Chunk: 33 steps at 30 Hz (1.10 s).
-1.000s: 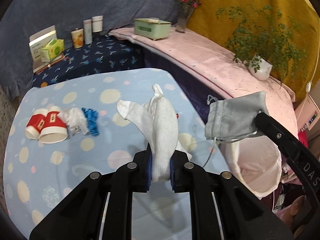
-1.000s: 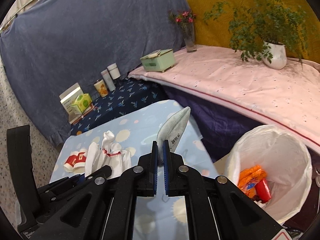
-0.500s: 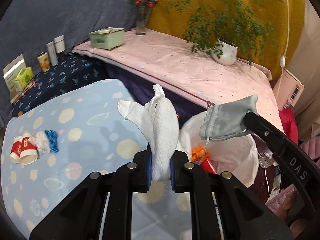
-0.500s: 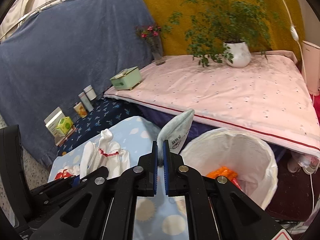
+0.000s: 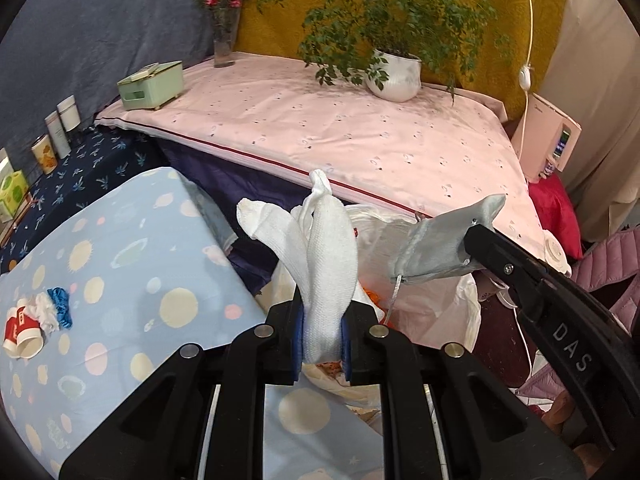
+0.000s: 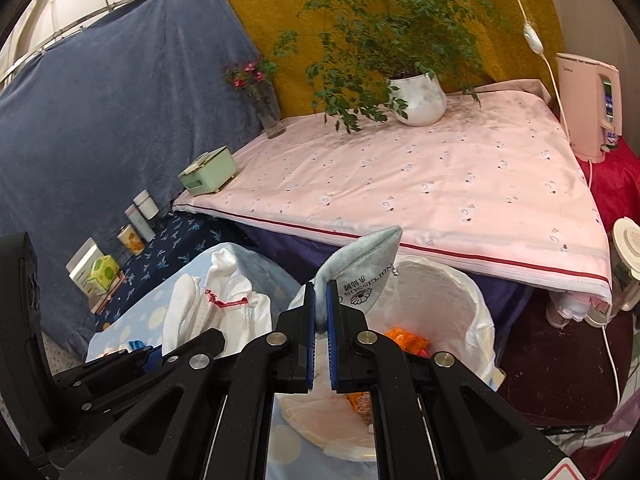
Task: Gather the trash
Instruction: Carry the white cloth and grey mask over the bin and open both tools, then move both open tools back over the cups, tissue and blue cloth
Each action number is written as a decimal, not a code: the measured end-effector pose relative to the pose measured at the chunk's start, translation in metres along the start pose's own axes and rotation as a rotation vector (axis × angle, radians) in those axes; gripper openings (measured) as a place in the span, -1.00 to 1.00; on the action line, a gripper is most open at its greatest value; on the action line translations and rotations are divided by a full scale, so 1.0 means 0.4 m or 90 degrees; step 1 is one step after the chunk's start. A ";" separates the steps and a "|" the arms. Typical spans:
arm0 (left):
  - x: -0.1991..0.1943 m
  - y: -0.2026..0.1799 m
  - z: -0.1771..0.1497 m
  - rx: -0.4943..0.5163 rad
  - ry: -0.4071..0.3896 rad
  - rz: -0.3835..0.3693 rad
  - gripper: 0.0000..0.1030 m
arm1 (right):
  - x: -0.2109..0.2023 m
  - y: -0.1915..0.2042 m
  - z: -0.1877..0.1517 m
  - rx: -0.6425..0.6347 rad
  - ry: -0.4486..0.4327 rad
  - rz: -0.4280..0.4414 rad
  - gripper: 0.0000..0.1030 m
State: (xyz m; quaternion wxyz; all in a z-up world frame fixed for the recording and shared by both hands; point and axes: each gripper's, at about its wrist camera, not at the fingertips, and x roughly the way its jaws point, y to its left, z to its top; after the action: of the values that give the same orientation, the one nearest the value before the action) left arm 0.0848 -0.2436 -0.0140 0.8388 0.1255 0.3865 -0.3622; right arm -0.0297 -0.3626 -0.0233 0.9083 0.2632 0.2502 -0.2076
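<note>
The white-lined trash bin [image 6: 448,312] stood at five o'clock of the dotted blue tablecloth [image 5: 120,280]. The left gripper [image 5: 322,338] was clamped on a white knitted glove [image 5: 328,264], limp and upright between the pads. The right gripper [image 6: 320,344] pinched a grey fleecy drawstring pouch [image 6: 360,268] over the bin's rim.

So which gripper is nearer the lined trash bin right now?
Right, by a little. The right gripper, shut on the grey pouch, sits at the trash bin rim; the left gripper, holding the white cloth, hangs just short, table-side.
</note>
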 end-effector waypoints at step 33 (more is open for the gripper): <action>0.000 0.039 -0.019 -0.035 0.001 0.029 0.00 | 0.015 0.018 -0.012 -0.008 0.005 -0.005 -0.54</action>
State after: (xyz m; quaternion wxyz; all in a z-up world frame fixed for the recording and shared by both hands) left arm 0.0914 -0.2288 -0.0203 0.8496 0.1112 0.3939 -0.3325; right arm -0.0229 -0.3558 -0.0275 0.9081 0.2574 0.2563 -0.2082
